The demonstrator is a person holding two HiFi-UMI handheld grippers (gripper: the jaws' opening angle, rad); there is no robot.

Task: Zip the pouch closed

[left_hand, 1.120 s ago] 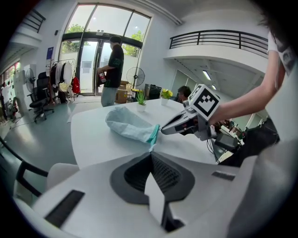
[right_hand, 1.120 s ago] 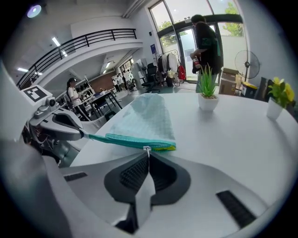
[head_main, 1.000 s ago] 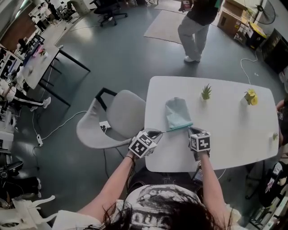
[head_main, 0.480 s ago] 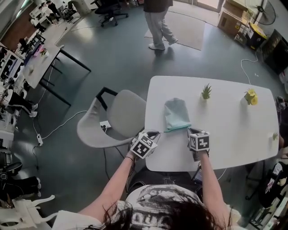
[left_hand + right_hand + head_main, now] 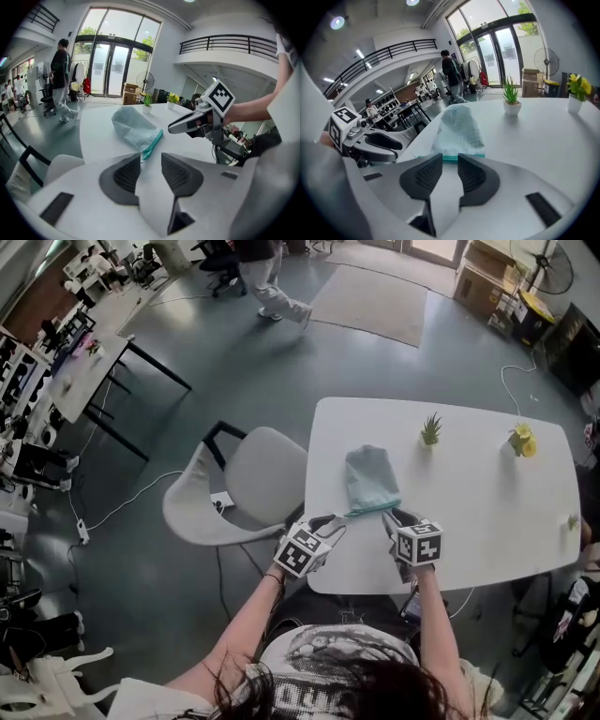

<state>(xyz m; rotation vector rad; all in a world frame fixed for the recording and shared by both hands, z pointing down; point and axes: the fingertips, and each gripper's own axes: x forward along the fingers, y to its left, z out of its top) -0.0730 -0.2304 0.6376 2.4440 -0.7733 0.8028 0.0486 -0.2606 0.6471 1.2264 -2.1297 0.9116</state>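
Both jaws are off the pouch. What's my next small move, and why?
Probably ease both grippers back toward you and look the zip over. The left gripper and right gripper have just been opening, nothing between their jaws. The pouch lies flat on the table, its teal zip edge just beyond the jaw tips; it looks shut, but that is too small to confirm.

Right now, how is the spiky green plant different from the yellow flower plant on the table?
The spiky green plant has thin upright leaves; the yellow flower plant has yellow blooms. The green one stands nearer the pale teal pouch; the yellow one stands farther from it. Both stand upright in small white pots.
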